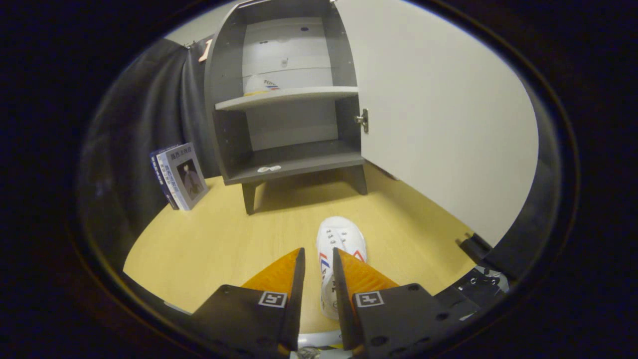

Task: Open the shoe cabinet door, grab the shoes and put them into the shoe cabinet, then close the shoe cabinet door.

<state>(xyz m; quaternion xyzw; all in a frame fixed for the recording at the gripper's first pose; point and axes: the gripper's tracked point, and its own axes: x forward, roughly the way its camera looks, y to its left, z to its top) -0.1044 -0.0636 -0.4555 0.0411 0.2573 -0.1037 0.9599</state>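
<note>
Fingers (318,259): narrowly parted, straddling white sneaker (339,244) on counter (209,244); contact unclear.
Shoe cabinet (279,99): door (438,109) open; second sneaker (260,85) on upper shelf.
Books (180,175): left of cabinet.

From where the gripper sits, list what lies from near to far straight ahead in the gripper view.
Gripper with jaws nearly closed around the side of a white shoe → bare wooden floor → open shoe cabinet's bottom shelf → upper shelf with another white shoe on it.
</note>
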